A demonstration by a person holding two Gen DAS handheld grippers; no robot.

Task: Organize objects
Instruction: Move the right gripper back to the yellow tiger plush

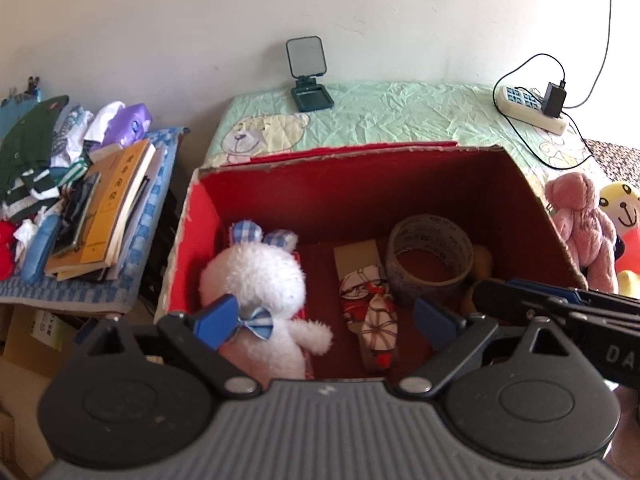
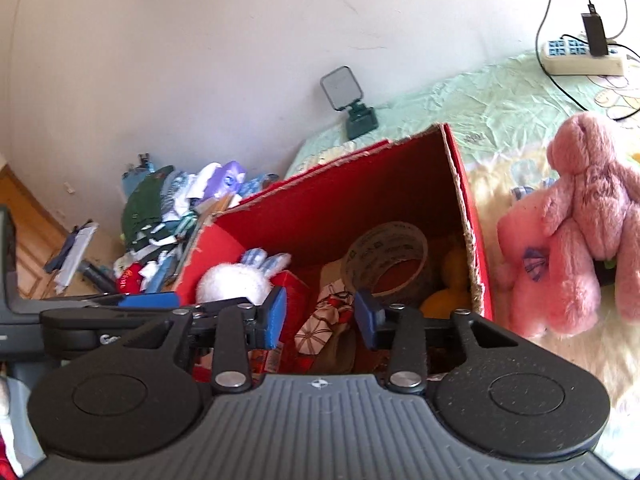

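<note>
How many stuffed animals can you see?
3 for sure: a white bunny inside the red box, plus a pink bear and a yellow-faced toy outside on its right. Something yellow behind the tape roll may be another.

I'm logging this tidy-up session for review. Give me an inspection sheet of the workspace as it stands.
Surface: bed with a green bear-print sheet, wrinkled.
Job's things: red box holds a white plush rabbit, tape roll, patterned cloth bundle and something yellow; pink plush and yellow-faced plush lie outside, right of the box.
Clutter: books and clothes heap left of the box.
Grippers: left gripper open, empty; right gripper open, nothing between the pads.
Cables: power strip with black adapter and cords.
Surroundings: white wall; green phone stand.
</note>
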